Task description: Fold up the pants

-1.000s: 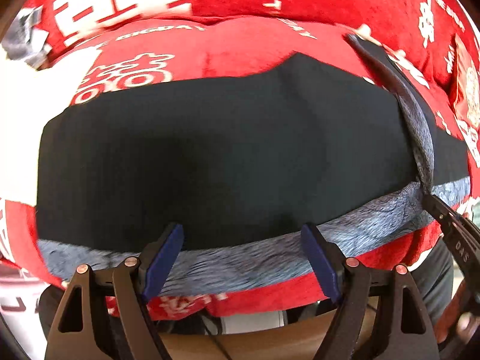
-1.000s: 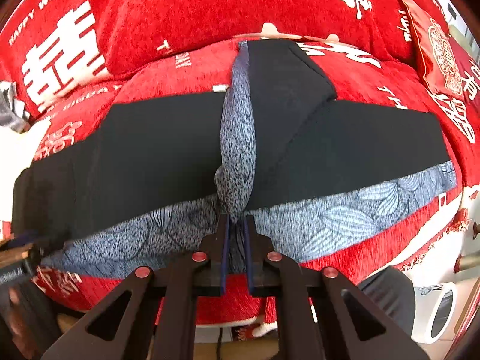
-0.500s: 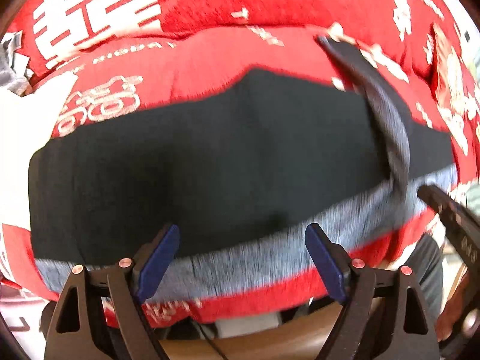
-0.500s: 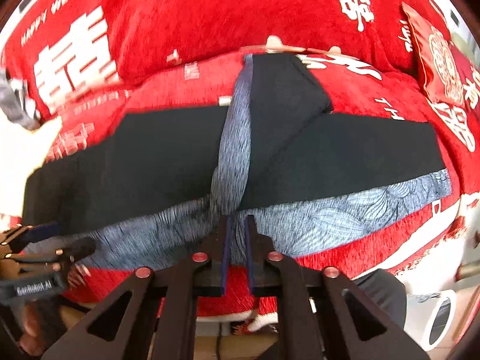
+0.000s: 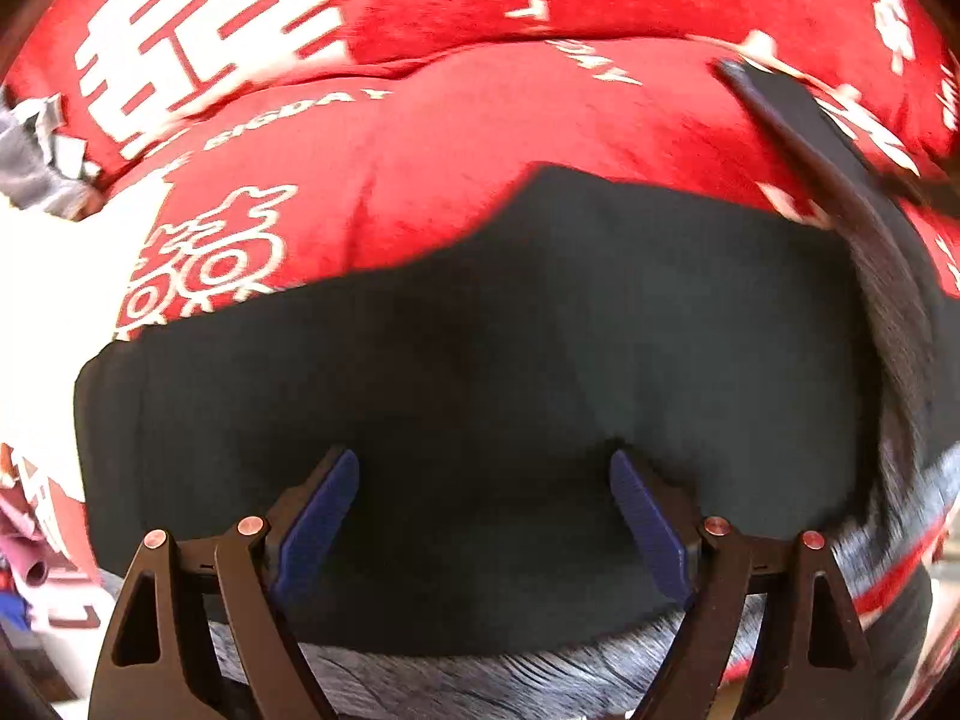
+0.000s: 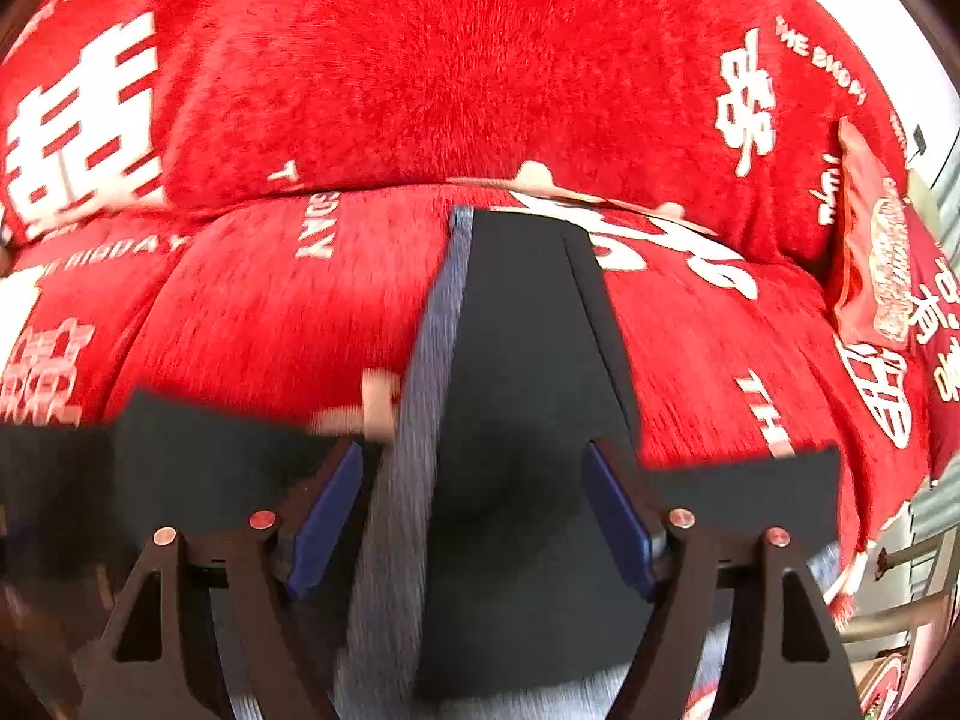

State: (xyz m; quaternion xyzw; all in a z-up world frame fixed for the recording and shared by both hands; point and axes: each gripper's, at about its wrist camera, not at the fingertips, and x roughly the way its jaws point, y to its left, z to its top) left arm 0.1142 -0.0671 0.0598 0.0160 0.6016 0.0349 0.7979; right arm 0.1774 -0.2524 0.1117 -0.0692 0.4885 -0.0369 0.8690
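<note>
Red plush sofa point(image 6: 420, 90) with white lettering carries the pants point(image 5: 480, 390); they lie black and flat along the seat, long axis left to right, grey patterned band at the near edge; one leg point(image 6: 516, 360) is turned back across it, pointing away toward the backrest. Left gripper point(image 5: 485, 516) hangs over the left stretch, fingers spread, holding nothing; right gripper point(image 6: 474, 510) straddles the turned-back leg and its grey stripe, fingers released too, so it seems nearer the fold.

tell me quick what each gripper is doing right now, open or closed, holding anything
Left gripper: jaws open, holding nothing, over the black pants.
Right gripper: jaws open, holding nothing, over the folded-over leg.
</note>
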